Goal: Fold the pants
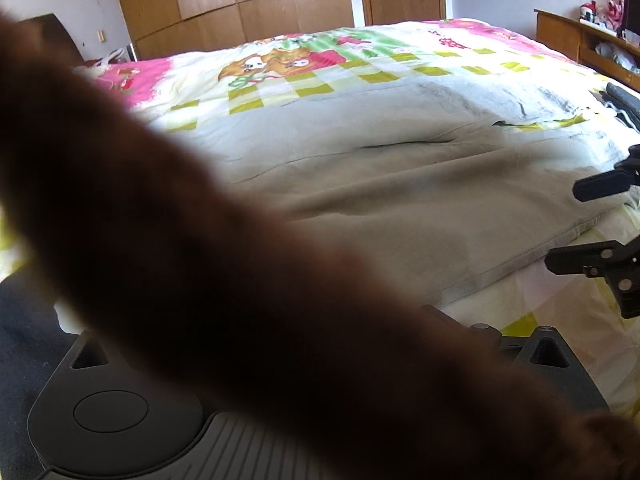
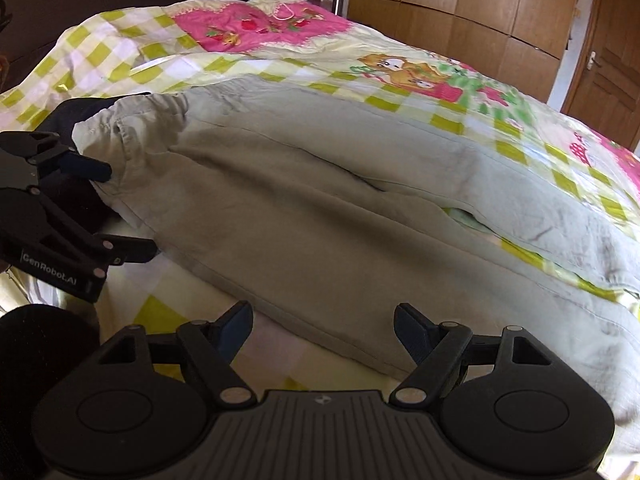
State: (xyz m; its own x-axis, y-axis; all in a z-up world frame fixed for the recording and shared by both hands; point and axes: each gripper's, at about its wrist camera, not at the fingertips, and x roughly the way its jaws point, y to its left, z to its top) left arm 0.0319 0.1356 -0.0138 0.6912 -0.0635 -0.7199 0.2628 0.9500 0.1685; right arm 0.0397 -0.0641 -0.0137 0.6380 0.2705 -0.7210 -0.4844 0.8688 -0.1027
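Both grippers open beside grey pants [image 2: 320, 208] on bed

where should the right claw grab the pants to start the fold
Take the near leg's hem end of the grey pants, coming in low from the bed's near edge. The right claw is open and already faces that flat seam; the left claw sits open by the waistband.

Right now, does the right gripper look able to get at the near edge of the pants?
Probably yes: the right gripper is open, just short of the pants edge, with nothing between.
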